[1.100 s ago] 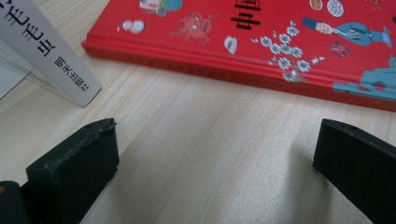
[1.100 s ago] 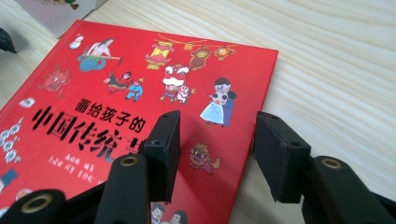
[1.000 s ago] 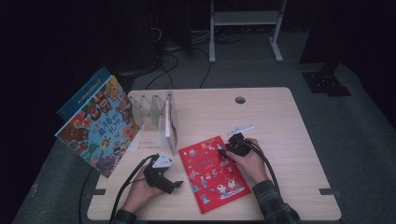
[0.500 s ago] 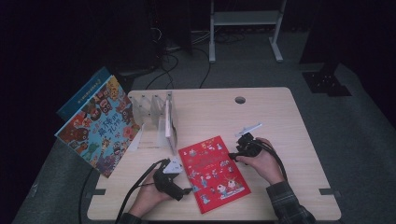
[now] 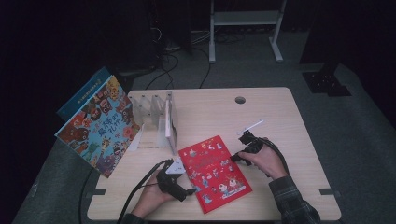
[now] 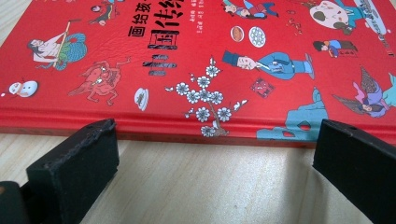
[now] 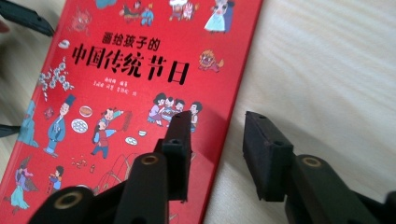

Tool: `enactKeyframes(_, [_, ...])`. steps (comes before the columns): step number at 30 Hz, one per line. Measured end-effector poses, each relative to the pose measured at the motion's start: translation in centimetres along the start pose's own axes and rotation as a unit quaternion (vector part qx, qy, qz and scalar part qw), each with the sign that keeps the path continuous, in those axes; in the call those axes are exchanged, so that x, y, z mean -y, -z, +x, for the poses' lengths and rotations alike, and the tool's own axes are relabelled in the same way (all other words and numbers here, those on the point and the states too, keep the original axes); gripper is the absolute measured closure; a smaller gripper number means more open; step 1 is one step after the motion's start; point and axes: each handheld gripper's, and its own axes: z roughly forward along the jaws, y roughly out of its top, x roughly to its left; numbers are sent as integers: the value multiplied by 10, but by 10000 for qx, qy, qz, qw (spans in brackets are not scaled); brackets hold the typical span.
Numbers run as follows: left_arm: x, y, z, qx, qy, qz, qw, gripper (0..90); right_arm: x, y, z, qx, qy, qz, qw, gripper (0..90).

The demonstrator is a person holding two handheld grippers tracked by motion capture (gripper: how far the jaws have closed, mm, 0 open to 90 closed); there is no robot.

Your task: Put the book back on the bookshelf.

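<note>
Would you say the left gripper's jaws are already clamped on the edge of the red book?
No, the left gripper stands open, its jaws wide apart on the table just short of the red book.

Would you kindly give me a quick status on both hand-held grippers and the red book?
Left hand-held gripper open at red book's spine edge. Right hand-held gripper open, jaws just closing, straddling opposite edge. Book flat on table, not gripped. Book rack stands apart.

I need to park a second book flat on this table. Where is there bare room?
Bare wood runs along the far edge around the cable hole and down the right side beyond the right gripper. It is crowded at the left: the file rack, leaning picture book, red book and left gripper.
</note>
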Motion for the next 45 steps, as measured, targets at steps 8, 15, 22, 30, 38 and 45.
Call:
enactKeyframes(8, [0, 0, 0, 0, -46, 25, 10000, 0, -11, -11, -4, -191, -252, 417, 9986, 671])
enactKeyframes(15, [0, 0, 0, -1, -49, 25, 10000, 0, -11, -15, -8, -389, -393, 513, 9972, 661])
enactKeyframes(22, [0, 0, 1, 3, -49, 24, 10000, 0, -13, -11, -6, -351, -358, 539, 9973, 669])
enactKeyframes(30, [0, 0, 1, 1, -61, 20, 10000, 0, -20, 17, 6, -536, -196, 279, 9980, 673])
enactKeyframes(38, [0, 0, 1, 7, -55, -11, 10000, 0, -32, 35, 24, -1003, -65, 444, 9939, 696])
enactKeyframes(45, [0, 0, 1, 7, -69, -4, 10000, 0, -46, 31, 42, -1212, -4, 703, 9901, 700])
